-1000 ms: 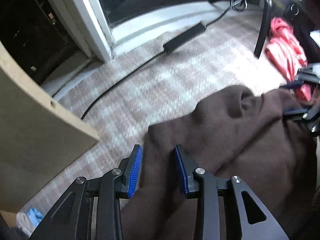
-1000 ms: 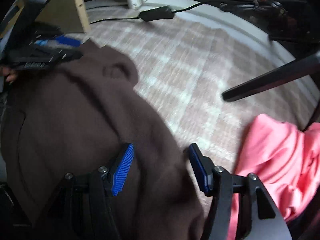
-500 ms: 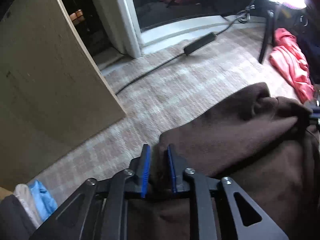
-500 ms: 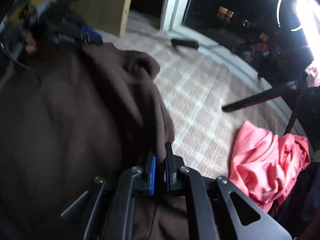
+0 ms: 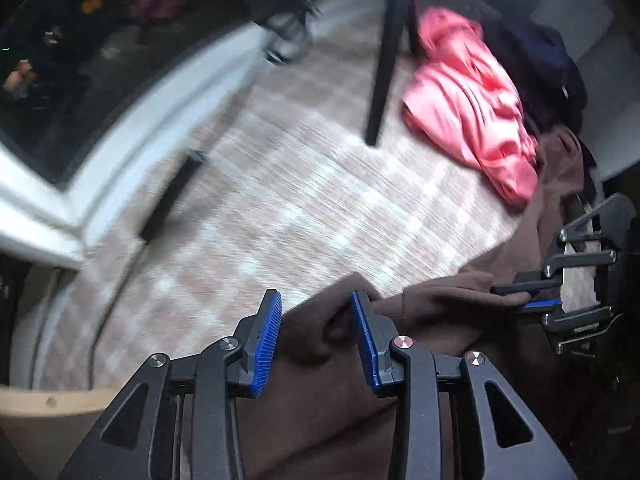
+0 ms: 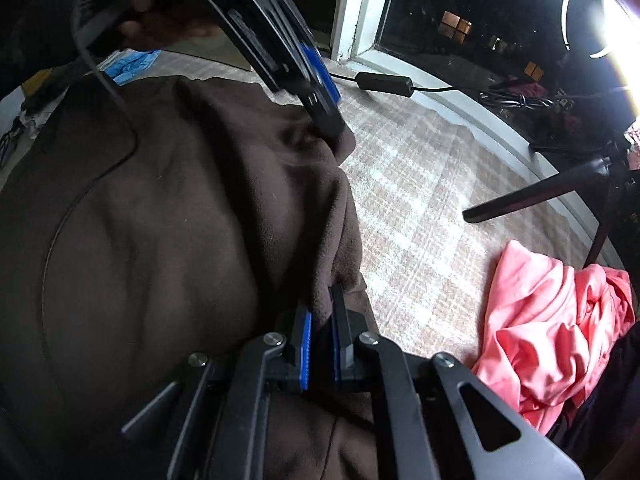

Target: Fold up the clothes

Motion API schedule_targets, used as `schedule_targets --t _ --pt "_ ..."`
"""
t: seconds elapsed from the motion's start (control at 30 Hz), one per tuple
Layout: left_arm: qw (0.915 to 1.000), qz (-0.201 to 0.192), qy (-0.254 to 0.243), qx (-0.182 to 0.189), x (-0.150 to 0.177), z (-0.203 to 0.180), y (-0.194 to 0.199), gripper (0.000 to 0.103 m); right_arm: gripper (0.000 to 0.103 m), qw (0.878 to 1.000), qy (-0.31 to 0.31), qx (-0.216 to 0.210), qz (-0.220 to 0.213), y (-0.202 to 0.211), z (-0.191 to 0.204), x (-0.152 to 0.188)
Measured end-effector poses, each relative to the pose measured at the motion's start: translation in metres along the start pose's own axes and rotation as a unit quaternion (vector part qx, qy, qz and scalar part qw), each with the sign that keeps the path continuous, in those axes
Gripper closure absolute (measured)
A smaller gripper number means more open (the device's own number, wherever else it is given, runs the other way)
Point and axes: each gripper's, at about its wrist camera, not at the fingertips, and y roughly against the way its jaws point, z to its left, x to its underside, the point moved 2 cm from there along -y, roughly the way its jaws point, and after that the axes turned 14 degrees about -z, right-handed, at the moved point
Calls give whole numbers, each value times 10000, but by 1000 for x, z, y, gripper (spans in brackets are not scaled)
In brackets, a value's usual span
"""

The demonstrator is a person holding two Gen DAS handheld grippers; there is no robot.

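A dark brown garment (image 6: 160, 220) lies spread over the checked carpet. My right gripper (image 6: 320, 308) is shut on a fold of its right-hand edge; it also shows at the right of the left wrist view (image 5: 520, 298), still pinching the cloth. My left gripper (image 5: 315, 300) points down over the garment's far edge. Its jaws are opening, and a hump of the brown garment (image 5: 320, 332) sits loosely between the blue pads without being pressed. In the right wrist view the left gripper (image 6: 320, 92) hangs over the cloth's far corner, blurred.
A crumpled pink garment (image 5: 468, 100) (image 6: 552, 320) lies on the carpet (image 5: 300, 200) to the right. A black stand leg (image 5: 384, 64) comes down beside it. A black power adapter (image 6: 384, 82) with its cable runs along the white window frame (image 6: 352, 8). A wooden board edge (image 5: 48, 404) is lower left.
The right gripper closed on the garment's edge and has held still since. The left gripper pinched the cloth, swung right toward the right gripper, and its jaws have now parted.
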Motion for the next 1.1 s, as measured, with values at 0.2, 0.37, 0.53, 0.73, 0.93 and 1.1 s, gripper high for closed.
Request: schedule_targets --t 0.2,0.37,0.53,0.73,0.93,1.1 --pt "9998 -46 172 106 0 -5 -1 100 95 9999 78 55 34 -3 2 1" --pt "9955 -650 634 -276 1 4 36 100 96 9986 192 489 -96 0 -6 -6" --pt "9789 -1009 1190 -1317 -5 27 35 98 96 9950 -197 976 69 -23 -38 -15" --pt "9705 -1060 565 -2092 2 32 63 77 95 9932 -368 1008 443 -47 -46 -8" --pt "9608 -978 1015 -2386 72 64 128 68 95 9925 -520 959 561 -48 -51 -7" --pt "9635 -333 1677 -2062 139 83 108 68 95 9922 -543 945 598 -52 -52 -7"
